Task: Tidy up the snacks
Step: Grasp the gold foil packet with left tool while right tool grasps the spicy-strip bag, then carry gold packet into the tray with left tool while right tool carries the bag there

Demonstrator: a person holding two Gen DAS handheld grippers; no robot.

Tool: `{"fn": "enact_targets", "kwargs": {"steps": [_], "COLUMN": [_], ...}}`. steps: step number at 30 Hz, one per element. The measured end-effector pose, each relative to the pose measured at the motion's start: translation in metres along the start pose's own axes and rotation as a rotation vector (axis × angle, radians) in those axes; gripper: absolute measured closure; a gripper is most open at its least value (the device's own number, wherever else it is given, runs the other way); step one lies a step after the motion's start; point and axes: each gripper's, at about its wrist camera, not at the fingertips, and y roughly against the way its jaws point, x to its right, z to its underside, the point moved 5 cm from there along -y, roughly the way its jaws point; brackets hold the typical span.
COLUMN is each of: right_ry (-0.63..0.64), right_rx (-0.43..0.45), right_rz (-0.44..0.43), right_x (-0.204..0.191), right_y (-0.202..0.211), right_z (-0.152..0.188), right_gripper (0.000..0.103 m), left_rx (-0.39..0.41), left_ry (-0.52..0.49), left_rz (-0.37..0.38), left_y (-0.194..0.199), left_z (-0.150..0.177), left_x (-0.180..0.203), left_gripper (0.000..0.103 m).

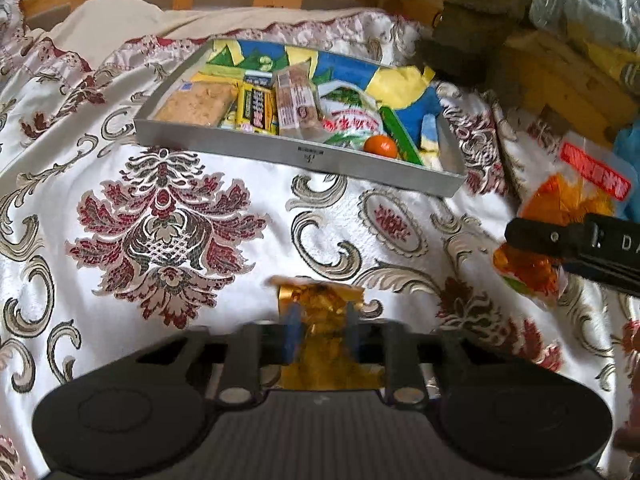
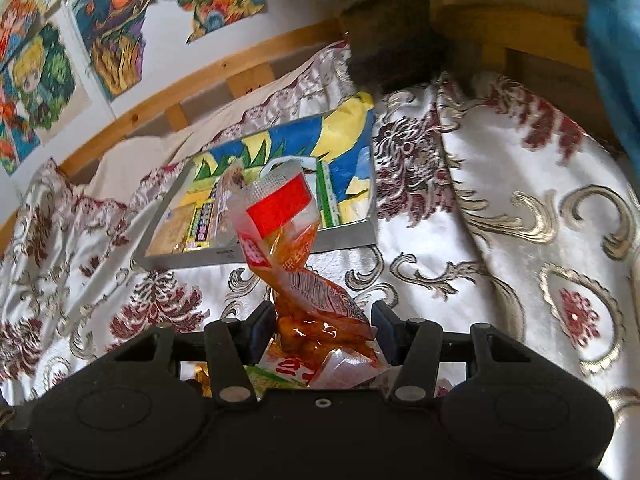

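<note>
Gold foil snack packet [image 1: 320, 312], light and crinkly, is pinched in the left gripper [image 1: 320, 334]; the right gripper [image 2: 320, 334] clamps a soft orange pouch [image 2: 296, 264], tray [image 1: 304, 154] at twelve o'clock.

The left gripper [image 1: 320, 330] is clamped on a gold foil packet [image 1: 320, 300], held above a white bedspread [image 1: 168, 216] with red and beige ornaments. Beyond it sits a grey metal tray [image 1: 300, 152] packed with snack packs and 1 small orange fruit [image 1: 380, 147]. At right, the right gripper [image 1: 572, 240] grips an orange snack bag [image 1: 568, 200].
</note>
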Motion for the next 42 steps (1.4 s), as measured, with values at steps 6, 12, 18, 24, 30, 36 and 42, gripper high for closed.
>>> {"fn": "enact_targets", "kwargs": {"steps": [6,12,18,24,30,36,42], "right_ry": [-0.029,0.004,0.018,0.023,0.040,0.039,0.032], "right_rx": [-0.003,-0.017,-0.027,-0.031,-0.028,0.010,0.089], "right_rz": [-0.015,-0.031,-0.059,-0.063,-0.059,-0.061,-0.086], "right_x": [0.004,-0.004,-0.011,-0.013,-0.015,-0.014,-0.013], "right_y": [0.011,0.007,-0.001,-0.007,-0.006,-0.001,0.008], "right_z": [0.005,0.008,0.006,0.003,0.003,0.000,-0.012], "right_gripper": [0.048,0.048,0.048,0.048,0.048,0.048,0.048], "left_rx": [-0.068,-0.055,-0.083,-0.083,-0.067,0.007,0.123], "left_ry": [-0.036,-0.021,-0.001,-0.119,-0.132,-0.135,-0.112], "left_rz": [-0.053,-0.079,-0.001,-0.057,-0.083,-0.083,-0.093], "left_y": [-0.007,-0.009,-0.025,-0.033,-0.021,-0.005,0.020], "left_z": [0.017,0.020,0.018,0.022,0.021,0.012,-0.010], "left_x": [0.004,-0.004,-0.002,0.011,0.018,0.024,0.026], "left_gripper": [0.088,0.042,0.025,0.044,0.053,0.054,0.054]}}
